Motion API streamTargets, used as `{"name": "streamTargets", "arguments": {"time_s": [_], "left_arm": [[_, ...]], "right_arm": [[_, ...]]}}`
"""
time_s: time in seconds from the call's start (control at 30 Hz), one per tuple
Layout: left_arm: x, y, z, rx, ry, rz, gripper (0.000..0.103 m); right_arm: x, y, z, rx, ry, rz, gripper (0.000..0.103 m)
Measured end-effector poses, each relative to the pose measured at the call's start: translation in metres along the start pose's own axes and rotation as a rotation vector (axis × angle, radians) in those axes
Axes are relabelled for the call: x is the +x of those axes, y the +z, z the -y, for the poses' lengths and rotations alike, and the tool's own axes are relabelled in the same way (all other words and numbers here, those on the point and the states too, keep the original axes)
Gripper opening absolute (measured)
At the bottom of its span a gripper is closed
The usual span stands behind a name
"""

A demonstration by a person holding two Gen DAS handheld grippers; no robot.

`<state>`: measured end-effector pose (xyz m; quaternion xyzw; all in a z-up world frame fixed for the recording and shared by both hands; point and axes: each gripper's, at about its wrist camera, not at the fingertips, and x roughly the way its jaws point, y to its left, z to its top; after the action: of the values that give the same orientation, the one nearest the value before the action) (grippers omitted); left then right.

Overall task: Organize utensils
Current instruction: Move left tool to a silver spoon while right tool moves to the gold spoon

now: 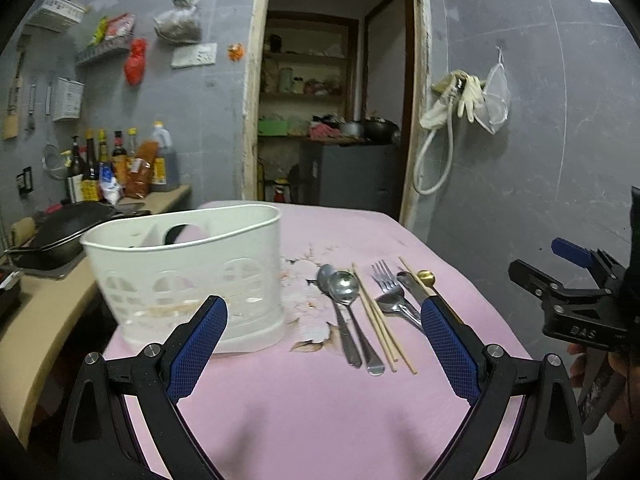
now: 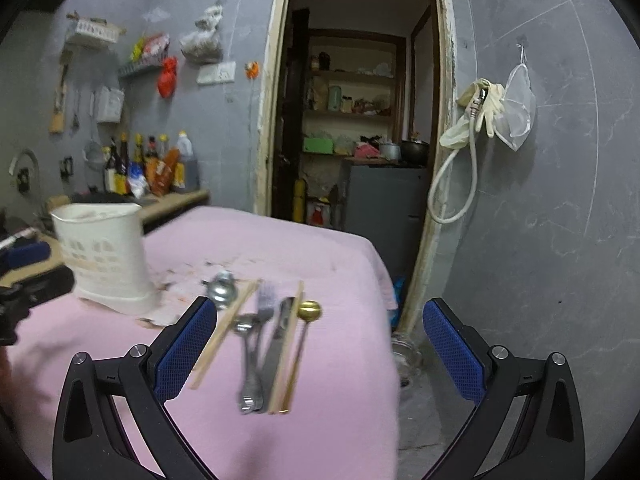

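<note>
A row of utensils lies on the pink table (image 1: 320,400), to the right of a white utensil caddy (image 1: 188,276) that stands upright with its open top facing up. Every utensil has its long axis running near to far, heads toward the far doorway and handles toward the cameras. From left to right sit two steel spoons (image 1: 344,292) side by side, a pair of wooden chopsticks (image 1: 380,328), a fork (image 1: 386,278) with a smaller spoon (image 1: 394,304) lying partly over it, a knife (image 2: 280,332), and a gold-headed spoon (image 2: 310,311) beside another wooden chopstick (image 2: 289,344). The left gripper (image 1: 324,344) hovers above the table's near side, its jaws spread wide and holding nothing. The right gripper (image 2: 320,352) hangs over the row's right end, jaws likewise wide apart and empty.
</note>
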<state>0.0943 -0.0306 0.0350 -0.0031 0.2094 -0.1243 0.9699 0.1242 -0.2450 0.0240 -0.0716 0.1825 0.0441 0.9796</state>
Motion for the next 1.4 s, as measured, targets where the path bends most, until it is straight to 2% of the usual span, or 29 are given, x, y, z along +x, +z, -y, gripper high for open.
{"name": "streamTargets", "arguments": {"time_s": [0.27, 0.37, 0.43, 0.57, 0.7, 0.77, 0.87, 1.0, 1.17, 1.23, 1.4], "left_arm": [[0.038, 0.018, 0.018, 0.068, -0.047, -0.044, 0.095], [0.057, 0.020, 0.027, 0.096, -0.067, -0.065, 0.094], [0.068, 0.021, 0.032, 0.112, -0.071, -0.081, 0.092], [0.097, 0.022, 0.037, 0.112, -0.089, -0.136, 0.081], [0.124, 0.021, 0.035, 0.100, -0.099, -0.206, 0.062], [0.137, 0.021, 0.033, 0.099, -0.096, -0.237, 0.055], [0.154, 0.020, 0.028, 0.087, -0.083, -0.272, 0.049], [0.169, 0.021, 0.020, 0.067, -0.079, -0.309, 0.039], [0.188, 0.024, 0.006, 0.033, -0.065, -0.355, 0.037], [0.196, 0.025, 0.000, 0.020, -0.058, -0.371, 0.037], [0.212, 0.023, -0.005, 0.026, -0.054, -0.410, 0.029]], "right_arm": [[0.039, 0.003, 0.019, -0.028, -0.002, -0.115, 0.103], [0.054, 0.002, 0.024, -0.030, 0.029, -0.164, 0.103], [0.061, 0.000, 0.028, -0.025, 0.054, -0.186, 0.103], [0.079, -0.004, 0.030, -0.040, 0.083, -0.230, 0.102], [0.099, -0.008, 0.029, -0.051, 0.110, -0.279, 0.089], [0.108, -0.010, 0.029, -0.052, 0.128, -0.303, 0.077], [0.121, -0.013, 0.029, -0.055, 0.144, -0.338, 0.066], [0.131, -0.015, 0.028, -0.054, 0.173, -0.370, 0.059], [0.139, -0.015, 0.026, -0.052, 0.205, -0.385, 0.049], [0.140, -0.015, 0.025, -0.052, 0.218, -0.383, 0.047], [0.145, -0.012, 0.023, -0.062, 0.231, -0.387, 0.045]]}}
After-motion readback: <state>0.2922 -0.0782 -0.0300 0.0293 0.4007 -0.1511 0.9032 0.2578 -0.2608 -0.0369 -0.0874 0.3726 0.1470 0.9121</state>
